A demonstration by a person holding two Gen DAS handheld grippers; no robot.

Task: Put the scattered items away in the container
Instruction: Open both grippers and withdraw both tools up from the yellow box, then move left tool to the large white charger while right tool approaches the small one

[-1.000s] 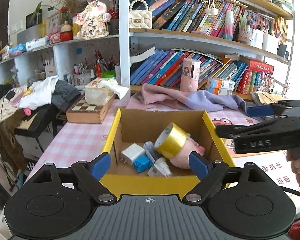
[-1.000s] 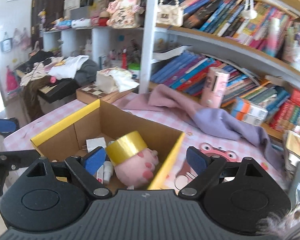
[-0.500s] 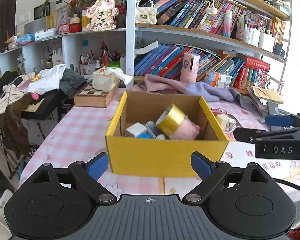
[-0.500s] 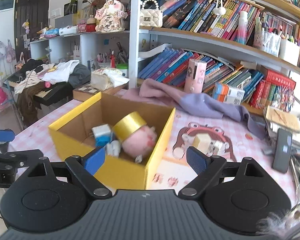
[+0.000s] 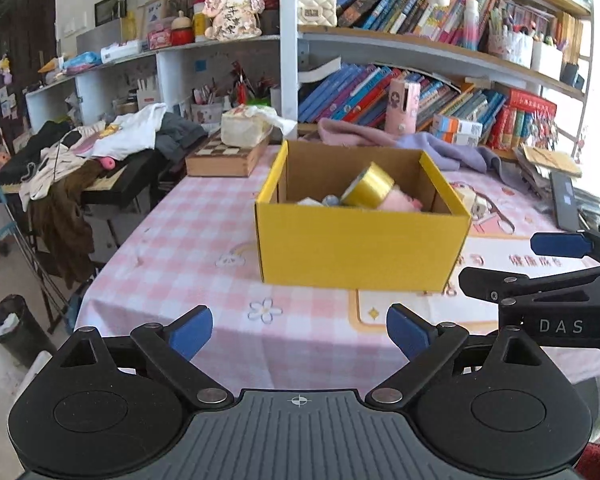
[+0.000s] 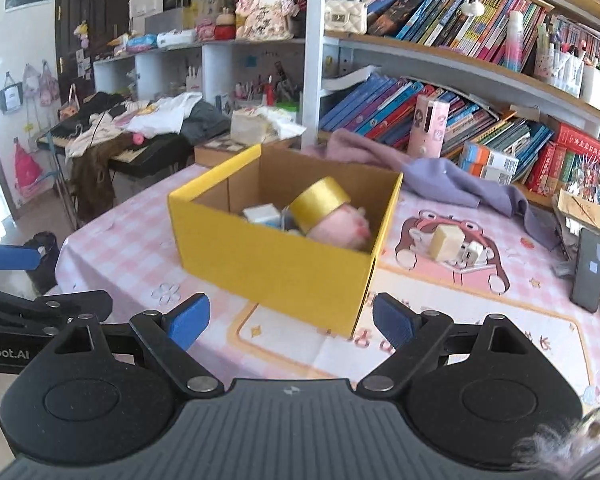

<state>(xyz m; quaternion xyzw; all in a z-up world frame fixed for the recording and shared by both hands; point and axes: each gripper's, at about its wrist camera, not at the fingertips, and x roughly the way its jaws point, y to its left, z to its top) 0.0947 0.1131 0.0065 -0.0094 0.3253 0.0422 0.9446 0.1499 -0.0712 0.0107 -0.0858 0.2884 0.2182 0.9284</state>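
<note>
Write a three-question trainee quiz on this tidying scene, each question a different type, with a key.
1. True or false: the gold tape roll lies inside the yellow box.
2. Multiple choice: the cream block sits (A) in the box, (B) on the cartoon mat to the box's right, (C) in the right tool.
3. Fill in: both the left tool and the right tool are ____ and hold nothing.

Key: 1 true; 2 B; 3 open.
</note>
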